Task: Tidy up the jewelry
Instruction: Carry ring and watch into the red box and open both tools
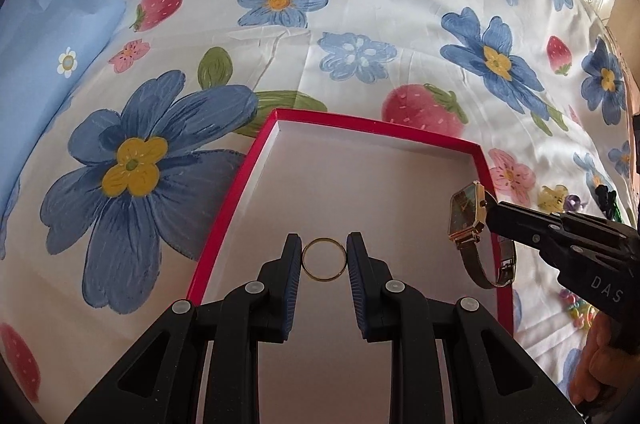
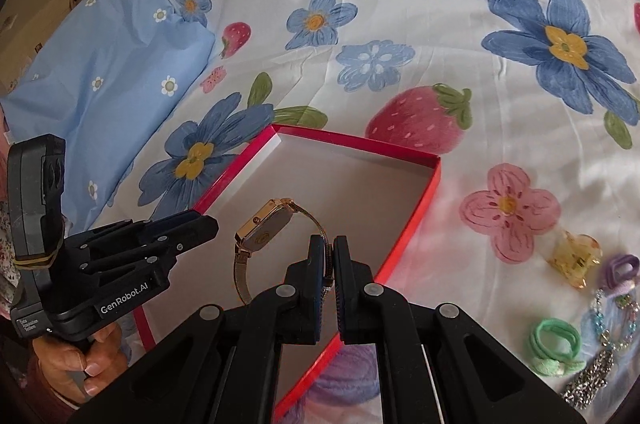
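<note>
A red box (image 1: pixel 224 220) with a white inside lies open on the flowered bedsheet; it also shows in the right wrist view (image 2: pixel 424 208). My left gripper (image 1: pixel 324 260) is shut on a thin gold ring (image 1: pixel 305 264), held over the box near its front. My right gripper (image 2: pixel 329 252) is shut on the mesh strap of a gold watch (image 2: pixel 262 228) with a dark square face, held over the box's right side. In the left wrist view the watch (image 1: pixel 466 214) hangs from the right gripper (image 1: pixel 490 212) by the box's right wall.
To the right of the box on the sheet lie a yellow hair claw (image 2: pixel 576 256), a green hair tie (image 2: pixel 554 348), a purple hair tie (image 2: pixel 622 268), a beaded bracelet (image 2: pixel 612 316) and a sparkly chain (image 2: pixel 588 380). A blue pillow (image 2: pixel 100 92) lies at the left.
</note>
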`<state>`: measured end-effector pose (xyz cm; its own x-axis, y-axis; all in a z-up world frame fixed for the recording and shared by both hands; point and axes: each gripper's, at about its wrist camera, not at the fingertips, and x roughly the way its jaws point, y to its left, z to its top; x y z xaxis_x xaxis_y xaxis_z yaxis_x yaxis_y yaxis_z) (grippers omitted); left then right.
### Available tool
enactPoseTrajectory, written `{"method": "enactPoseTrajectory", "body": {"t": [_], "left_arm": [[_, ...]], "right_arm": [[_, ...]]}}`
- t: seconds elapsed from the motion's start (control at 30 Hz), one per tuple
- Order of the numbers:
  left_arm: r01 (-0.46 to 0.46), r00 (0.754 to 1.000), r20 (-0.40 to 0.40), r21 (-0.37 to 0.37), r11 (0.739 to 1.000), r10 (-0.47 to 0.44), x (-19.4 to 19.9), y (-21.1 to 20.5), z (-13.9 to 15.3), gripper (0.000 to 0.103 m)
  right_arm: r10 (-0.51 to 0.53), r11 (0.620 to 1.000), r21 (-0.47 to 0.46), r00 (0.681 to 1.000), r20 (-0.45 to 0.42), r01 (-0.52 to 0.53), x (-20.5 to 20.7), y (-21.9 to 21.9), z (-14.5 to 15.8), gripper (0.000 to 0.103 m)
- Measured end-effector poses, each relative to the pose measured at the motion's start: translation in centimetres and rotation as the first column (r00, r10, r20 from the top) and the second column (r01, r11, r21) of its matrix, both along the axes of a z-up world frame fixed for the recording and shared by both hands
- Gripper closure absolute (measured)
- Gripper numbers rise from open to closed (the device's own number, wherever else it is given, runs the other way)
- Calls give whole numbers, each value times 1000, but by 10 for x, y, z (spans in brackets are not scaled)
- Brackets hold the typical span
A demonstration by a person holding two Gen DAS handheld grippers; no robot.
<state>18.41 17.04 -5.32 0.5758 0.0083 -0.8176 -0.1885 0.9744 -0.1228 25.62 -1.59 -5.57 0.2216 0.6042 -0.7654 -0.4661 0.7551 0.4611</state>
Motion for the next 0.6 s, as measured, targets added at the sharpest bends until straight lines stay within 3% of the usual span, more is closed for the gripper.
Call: {"method": "enactPoseTrajectory", "body": {"t": [0.3,0.6], "left_arm": [[0,996,-92,-4,1000,0,42,11,-34,81],[-5,988,-156,-2,1000,5,56,10,-47,80]], "right_arm": [[63,994,-90,997,-42,-67,19,31,-34,99],[133,976,-170,990,-44,-139,21,47,-43,97]]}}
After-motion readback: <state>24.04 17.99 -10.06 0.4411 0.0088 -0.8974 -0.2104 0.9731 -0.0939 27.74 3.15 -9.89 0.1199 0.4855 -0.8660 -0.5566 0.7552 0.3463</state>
